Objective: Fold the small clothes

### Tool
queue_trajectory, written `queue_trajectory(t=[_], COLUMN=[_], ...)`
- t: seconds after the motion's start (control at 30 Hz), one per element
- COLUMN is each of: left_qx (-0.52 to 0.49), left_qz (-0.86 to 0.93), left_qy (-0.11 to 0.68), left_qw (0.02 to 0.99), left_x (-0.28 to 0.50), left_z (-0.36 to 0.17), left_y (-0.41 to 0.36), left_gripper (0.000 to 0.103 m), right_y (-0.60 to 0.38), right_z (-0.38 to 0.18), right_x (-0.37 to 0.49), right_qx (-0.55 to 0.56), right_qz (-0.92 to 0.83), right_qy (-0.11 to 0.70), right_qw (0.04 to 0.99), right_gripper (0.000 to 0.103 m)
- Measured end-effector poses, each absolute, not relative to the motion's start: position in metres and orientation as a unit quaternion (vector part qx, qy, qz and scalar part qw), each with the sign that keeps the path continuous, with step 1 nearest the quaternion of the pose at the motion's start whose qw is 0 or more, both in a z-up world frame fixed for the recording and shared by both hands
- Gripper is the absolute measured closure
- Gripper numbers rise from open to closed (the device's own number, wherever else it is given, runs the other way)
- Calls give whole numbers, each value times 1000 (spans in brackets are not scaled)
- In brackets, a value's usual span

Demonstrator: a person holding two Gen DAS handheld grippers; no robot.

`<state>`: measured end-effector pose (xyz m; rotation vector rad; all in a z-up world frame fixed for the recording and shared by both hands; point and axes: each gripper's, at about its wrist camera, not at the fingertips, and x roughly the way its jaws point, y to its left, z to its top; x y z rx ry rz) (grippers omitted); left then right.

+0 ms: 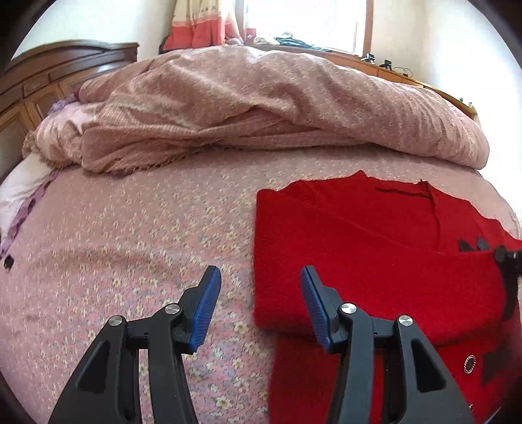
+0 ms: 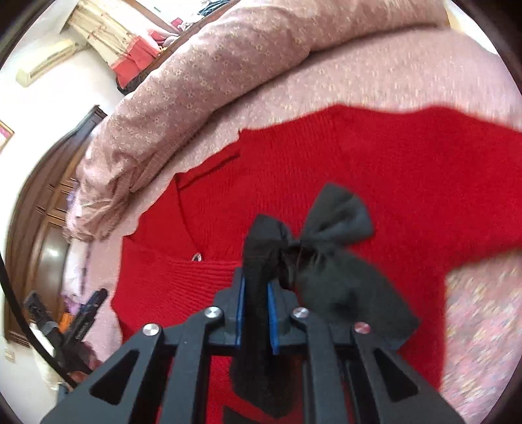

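Observation:
A red knitted sweater (image 1: 375, 244) lies spread flat on the bed, with a black bow (image 2: 336, 221) at its front. My right gripper (image 2: 256, 280) is shut on a black strip of that bow, and the cloth is pinched between the blue pads (image 2: 240, 303). The sweater (image 2: 375, 163) fills the middle of the right wrist view, blurred at its far edge. My left gripper (image 1: 261, 272) hangs open above the sweater's left edge with nothing between its fingers. One finger is over the sheet and the other over the red knit.
The bed has a pink flowered sheet (image 1: 130, 244). A bunched pink quilt (image 1: 261, 98) lies across the far side, just behind the sweater. Dark wooden furniture (image 1: 49, 75) stands at the left, and a bright window (image 1: 303, 19) is at the back.

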<state>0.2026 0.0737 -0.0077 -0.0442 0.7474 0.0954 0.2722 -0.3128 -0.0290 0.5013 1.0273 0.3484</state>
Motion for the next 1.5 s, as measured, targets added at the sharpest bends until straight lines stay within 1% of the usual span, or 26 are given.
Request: queue_trajectory(t=[0.27,0.43,0.57,0.93,0.97,1.0,1.03,1.1,1.2,1.27,1.37,1.4,1.43,1.47,1.5], left_qx=[-19,-29,-25,1,1,2,3,4,7,9,11,11,13,15,16], left_qz=[44,50,56,56,55,55,54,52,51,48,47,46,46,46,46], left_qy=[355,360,365,362,362,363,363,362,356,355,355,357,358,357,357], left_qw=[934,931,929,931,930,930,930,931,933,934,933,933,933,933,933], left_x=[208,214,215,214,214,215,214,213,212,211,211,211,210,210,209], left_z=[-9,-14,-19,-23,-24,-24,-24,-24,-22,-21,-22,-23,-23,-23,-23], left_y=[79,86,87,80,80,79,79,78,75,73,71,70,70,69,68], left_gripper=[58,58,58,58,58,58,58,58,58,58,58,58,58,58,58], right_y=[-329,-326,-311,-325,-326,-326,-328,-334,-352,-360,-357,-353,-348,-342,-339], right_z=[0,1,-2,-20,-23,-24,-25,-24,-13,-7,-8,-10,-12,-18,-22], right_x=[319,345,357,380,380,379,378,373,359,349,330,325,320,318,316], right_qx=[177,162,123,158,165,167,167,169,201,222,245,245,241,229,220], right_qz=[136,147,143,125,125,123,116,97,83,92,142,158,169,165,155], right_qy=[474,476,473,467,467,466,464,454,427,412,428,431,434,446,454], right_qw=[852,852,861,861,860,860,862,870,878,879,858,854,852,850,849], right_gripper=[91,91,91,89,86,78,76,65,58,57,58,61,66,81,86])
